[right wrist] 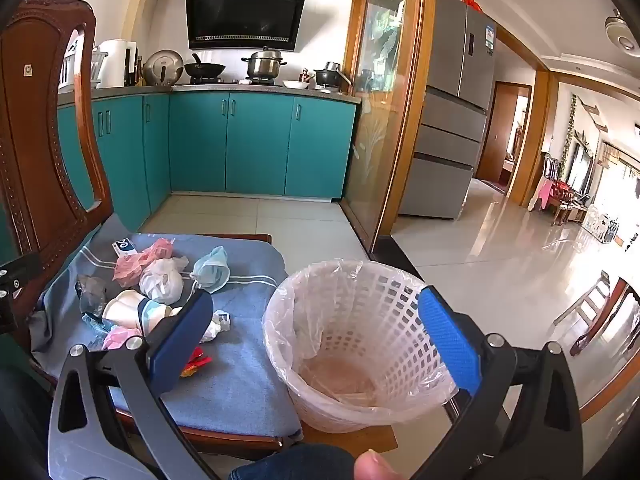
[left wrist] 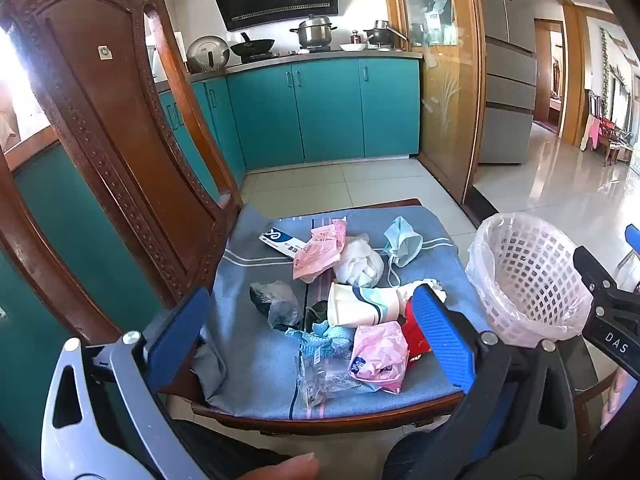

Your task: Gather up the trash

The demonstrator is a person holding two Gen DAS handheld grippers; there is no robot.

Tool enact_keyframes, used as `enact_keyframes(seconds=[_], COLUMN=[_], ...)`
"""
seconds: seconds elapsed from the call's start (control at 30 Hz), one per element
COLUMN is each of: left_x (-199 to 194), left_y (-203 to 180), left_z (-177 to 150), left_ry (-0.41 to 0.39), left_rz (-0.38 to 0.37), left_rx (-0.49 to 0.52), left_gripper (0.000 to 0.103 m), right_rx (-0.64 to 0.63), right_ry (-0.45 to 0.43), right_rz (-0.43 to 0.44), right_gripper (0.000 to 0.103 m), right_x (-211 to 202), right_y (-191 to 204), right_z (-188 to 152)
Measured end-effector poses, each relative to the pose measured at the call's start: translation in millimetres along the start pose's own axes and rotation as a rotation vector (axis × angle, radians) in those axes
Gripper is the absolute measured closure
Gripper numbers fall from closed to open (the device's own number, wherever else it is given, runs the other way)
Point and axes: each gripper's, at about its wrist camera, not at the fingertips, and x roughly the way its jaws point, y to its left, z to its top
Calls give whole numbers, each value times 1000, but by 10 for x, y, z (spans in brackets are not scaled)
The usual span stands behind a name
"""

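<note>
left wrist view looks over the trash heaped on a blue-grey cushion [left wrist: 256,356] covering a carved dark wooden chair [left wrist: 100,120]: a white paper cup with a teal band [left wrist: 360,305] lying on its side, a crumpled pink plastic wrapper [left wrist: 378,358], a clear crinkled packet [left wrist: 324,380], a knotted white plastic bag [left wrist: 360,260], a light blue face mask [left wrist: 404,242], a grey-black plastic bag [left wrist: 276,302] and a flat white and blue carton [left wrist: 280,242]. the left gripper [left wrist: 310,330] hangs above the pile with its blue pads wide apart, nothing between them — the clear packet and pink wrapper show plainly only here. the right gripper's black frame shows at the right edge.

right wrist view gives the inside of the white lattice basket lined with a clear plastic bag [right wrist: 352,344], standing just beside the cushion; the right gripper [right wrist: 316,338] is spread open over it, holding nothing. a fingertip [right wrist: 370,468] shows at the bottom edge. behind lie pale floor tiles [right wrist: 280,216], teal kitchen cabinets [right wrist: 256,144], a black range hood [right wrist: 244,16] and a grey refrigerator [right wrist: 452,120].
</note>
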Motion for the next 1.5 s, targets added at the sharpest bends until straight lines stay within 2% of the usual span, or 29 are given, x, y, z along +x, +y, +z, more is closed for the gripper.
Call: enact_keyframes(seconds=[0.37,0.63,1.5], left_x=[38,-28,36], left_y=[-16,5,48], left_z=[82,12,-19], left_ry=[9,-7,20], left_rz=[0,4,3], left_rx=[9,2,-3], left_gripper=[2,2,2], right_rx=[3,8,3], right_ry=[-6,-4,6], right_rz=[-4,-4,2], right_gripper=[3,3,3], right_x=[-5,-26,42], right_y=[-5,15,12], right_z=[-13,-8,-30])
